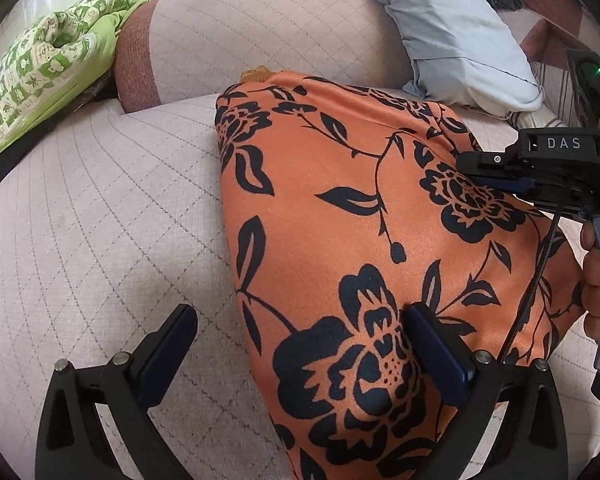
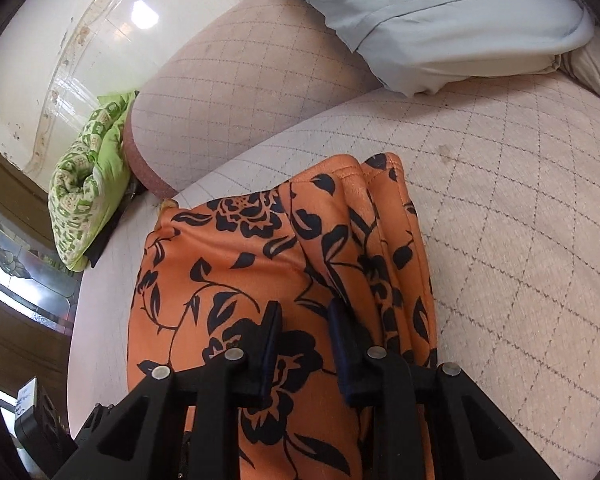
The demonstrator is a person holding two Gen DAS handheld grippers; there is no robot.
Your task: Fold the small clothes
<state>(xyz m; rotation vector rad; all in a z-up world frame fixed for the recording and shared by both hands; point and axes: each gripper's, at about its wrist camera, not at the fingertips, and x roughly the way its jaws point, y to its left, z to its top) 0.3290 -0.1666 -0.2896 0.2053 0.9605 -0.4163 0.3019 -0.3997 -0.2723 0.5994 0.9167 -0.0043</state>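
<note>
Two grippers over the orange floral garment (image 2: 236, 280): left gripper (image 1: 300, 344) gapes wide, right gripper (image 2: 304, 344) stands narrowed with nothing visibly pinched; stacked folds beside it may slide apart.

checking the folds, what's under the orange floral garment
The orange floral garment lies on the quilted sofa seat, with its own folded layers stacked along one edge. Anything else beneath it is covered.

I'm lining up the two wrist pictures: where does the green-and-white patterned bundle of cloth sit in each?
Left wrist view: green-and-white patterned bundle at the upper left edge, left of the pink quilted cushion.
Right wrist view: the bundle at the middle left, again left of that cushion.
Shared landmark: the orange cloth with black flowers.
</note>
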